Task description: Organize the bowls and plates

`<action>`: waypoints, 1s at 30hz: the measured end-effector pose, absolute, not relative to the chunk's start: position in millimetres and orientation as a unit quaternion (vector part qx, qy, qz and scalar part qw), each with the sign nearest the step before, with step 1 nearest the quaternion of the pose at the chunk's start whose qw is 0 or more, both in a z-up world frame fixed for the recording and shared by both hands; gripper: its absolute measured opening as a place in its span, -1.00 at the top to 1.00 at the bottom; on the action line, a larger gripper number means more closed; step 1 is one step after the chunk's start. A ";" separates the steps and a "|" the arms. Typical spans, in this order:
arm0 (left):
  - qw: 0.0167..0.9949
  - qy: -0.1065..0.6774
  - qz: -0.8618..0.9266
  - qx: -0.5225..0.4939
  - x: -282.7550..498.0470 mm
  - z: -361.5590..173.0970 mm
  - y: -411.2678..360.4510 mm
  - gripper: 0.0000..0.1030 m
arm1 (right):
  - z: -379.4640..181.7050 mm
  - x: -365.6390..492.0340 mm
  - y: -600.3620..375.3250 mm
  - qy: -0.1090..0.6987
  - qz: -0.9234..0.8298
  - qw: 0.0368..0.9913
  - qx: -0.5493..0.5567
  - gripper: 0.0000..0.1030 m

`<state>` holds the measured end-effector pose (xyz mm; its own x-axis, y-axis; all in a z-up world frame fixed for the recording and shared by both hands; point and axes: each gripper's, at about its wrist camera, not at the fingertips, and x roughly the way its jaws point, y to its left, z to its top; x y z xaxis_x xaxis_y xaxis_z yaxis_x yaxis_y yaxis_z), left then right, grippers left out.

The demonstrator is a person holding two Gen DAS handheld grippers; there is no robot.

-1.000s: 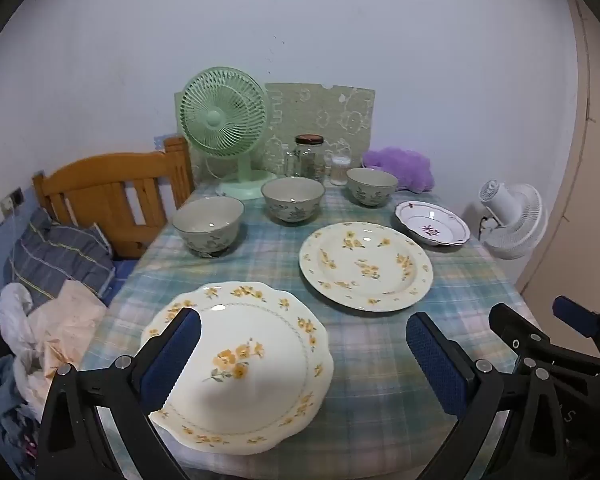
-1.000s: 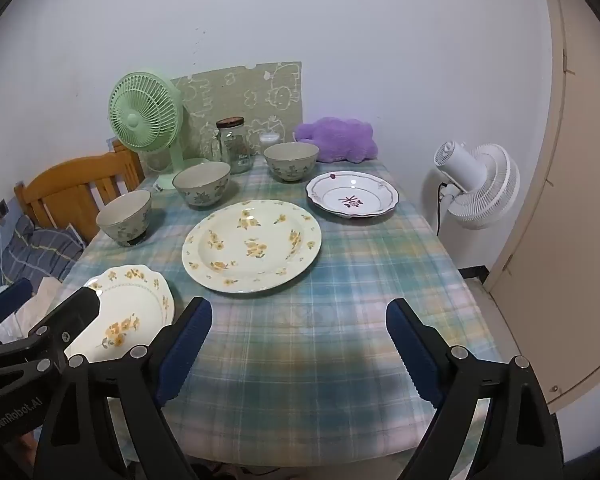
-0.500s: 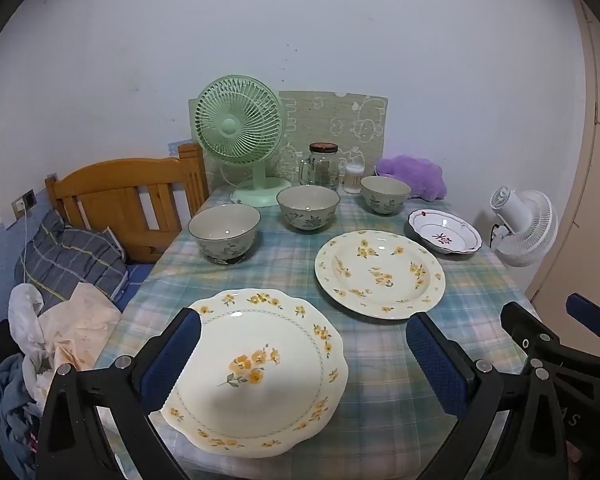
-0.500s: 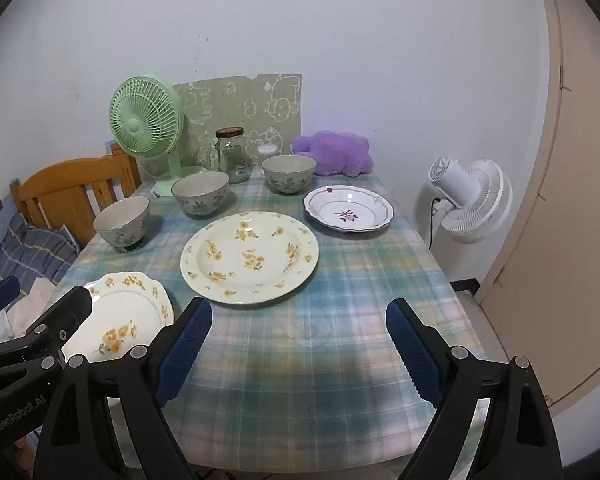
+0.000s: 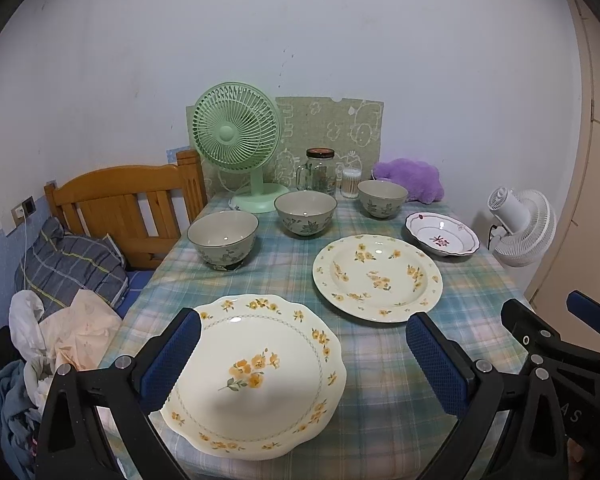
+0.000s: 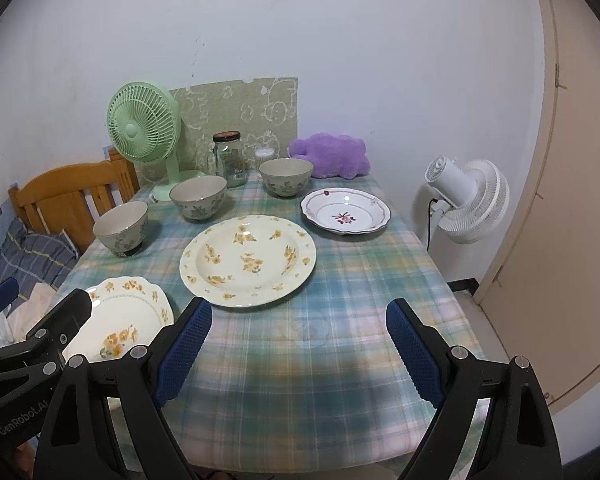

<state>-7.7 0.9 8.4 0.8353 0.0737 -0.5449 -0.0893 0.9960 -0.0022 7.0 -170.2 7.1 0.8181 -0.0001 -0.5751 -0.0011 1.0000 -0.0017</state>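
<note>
Between the blue fingers (image 5: pixel 172 358) of the left gripper (image 5: pixel 304 364) lies the wavy-edged plate (image 5: pixel 260 376) with yellow flowers. These fingers are spread wide and hold nothing. The right gripper (image 6: pixel 298 354) is spread wide too, with only bare checked cloth in front of it.

The plate sits at the near left corner of the counter (image 5: pixel 384 392). To pick it up well, I think the left gripper should come down low and pinch the plate by its near rim, one finger over and one under. The rim is thin and smooth, so the pinch should be firm and the lift slow. Next would be the big round plate (image 5: pixel 378 278) in the middle, which looks like a good bottom for a stack because it is the widest.

Farther back stand three bowls: the left bowl (image 5: pixel 224 238), the middle bowl (image 5: pixel 305 213) and the far bowl (image 5: pixel 382 197). They look alike, so they may nest. A small plate with a red flower (image 5: pixel 442 238) lies at the right.

Some things are hard to see. The left finger covers part of the wavy plate's rim. The near edge of the counter is cut off by the grippers. I cannot tell how far the plate hangs over the edge, or what is in the jar (image 5: pixel 319 172) by the green fan (image 5: pixel 236 136).
</note>
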 end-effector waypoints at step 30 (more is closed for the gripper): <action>0.958 0.284 0.043 -0.013 -7.3 10.0 1.2 -0.99 | 14.1 5.8 -169.7 0.293 0.000 0.956 -0.001 -0.77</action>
